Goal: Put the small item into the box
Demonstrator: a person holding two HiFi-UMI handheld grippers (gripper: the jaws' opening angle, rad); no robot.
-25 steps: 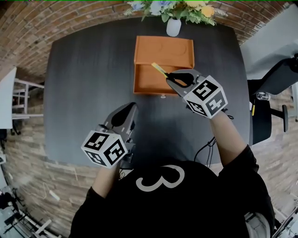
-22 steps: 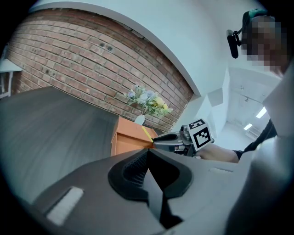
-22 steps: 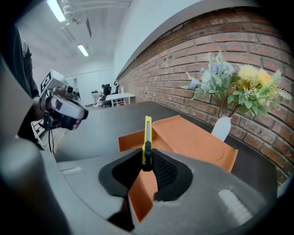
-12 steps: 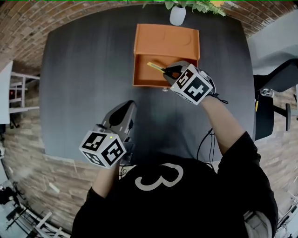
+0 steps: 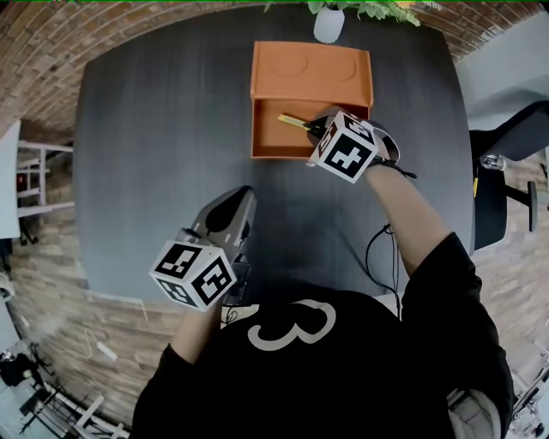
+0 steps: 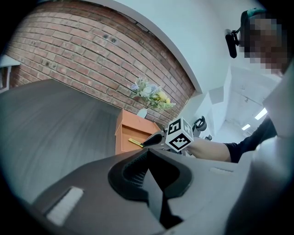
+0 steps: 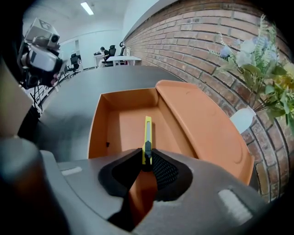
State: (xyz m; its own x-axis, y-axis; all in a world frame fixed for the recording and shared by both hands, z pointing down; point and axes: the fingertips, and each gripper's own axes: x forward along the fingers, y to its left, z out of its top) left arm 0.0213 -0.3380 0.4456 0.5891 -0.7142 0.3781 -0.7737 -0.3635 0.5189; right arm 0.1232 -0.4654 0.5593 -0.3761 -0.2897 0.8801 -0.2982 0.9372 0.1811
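Note:
An orange box (image 5: 257,130) lies open at the far middle of the dark table, its lid (image 5: 313,73) folded back. My right gripper (image 5: 315,129) reaches over the box's right front corner, shut on a slim yellow utility knife (image 5: 294,122) that sticks out leftward above the open compartment. In the right gripper view the knife (image 7: 147,135) points straight ahead over the box floor, pinched between the pads of my right gripper (image 7: 146,160). My left gripper (image 5: 242,197) hovers over the near table with its jaws together and nothing in them. The left gripper view looks across at the box (image 6: 125,133).
A white vase with flowers (image 5: 328,24) stands just behind the box's lid. A black office chair (image 5: 506,163) is off the table's right side. The table's near edge (image 5: 129,296) runs just below the left gripper.
My right gripper has carried the knife away from me and a little left, from in front of the box to above its open compartment. The left gripper has stayed where it was.

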